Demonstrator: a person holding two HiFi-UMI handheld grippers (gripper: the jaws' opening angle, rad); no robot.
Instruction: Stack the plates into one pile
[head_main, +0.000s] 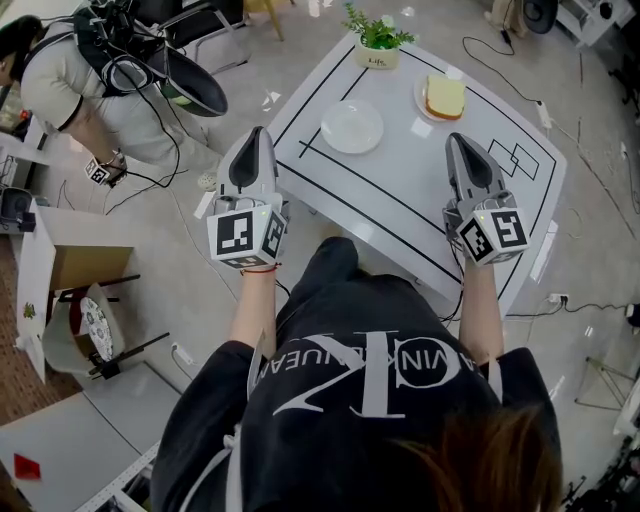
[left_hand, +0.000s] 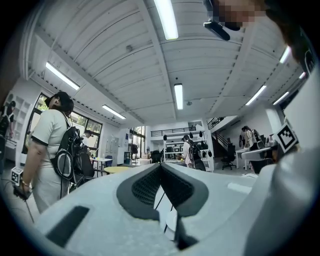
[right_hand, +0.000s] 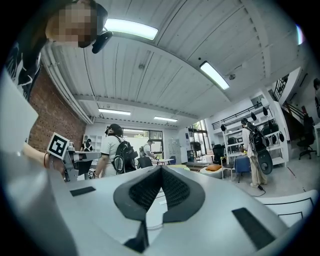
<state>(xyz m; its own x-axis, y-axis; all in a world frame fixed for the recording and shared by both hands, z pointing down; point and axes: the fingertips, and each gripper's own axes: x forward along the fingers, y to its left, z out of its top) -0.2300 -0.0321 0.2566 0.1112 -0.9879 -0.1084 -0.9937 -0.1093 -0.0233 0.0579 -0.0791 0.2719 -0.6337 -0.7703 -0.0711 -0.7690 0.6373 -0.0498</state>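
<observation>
An empty white plate (head_main: 351, 126) lies on the white table (head_main: 400, 190) near its far left side. A second plate (head_main: 423, 103) at the far right carries a slice of bread (head_main: 445, 96). My left gripper (head_main: 257, 140) hovers shut and empty over the table's left edge, left of the empty plate. Over the table's right part my right gripper (head_main: 458, 143) is also shut and empty, below the bread plate. In the left gripper view the left gripper (left_hand: 161, 166) points level across the room; the right gripper (right_hand: 161, 168) does the same in its own view.
A small potted plant (head_main: 376, 40) stands at the table's far edge. Black tape lines cross the tabletop. A person with a backpack (head_main: 90, 80) stands at the left, holding a marker cube. A cardboard box (head_main: 85, 265) and cables lie on the floor.
</observation>
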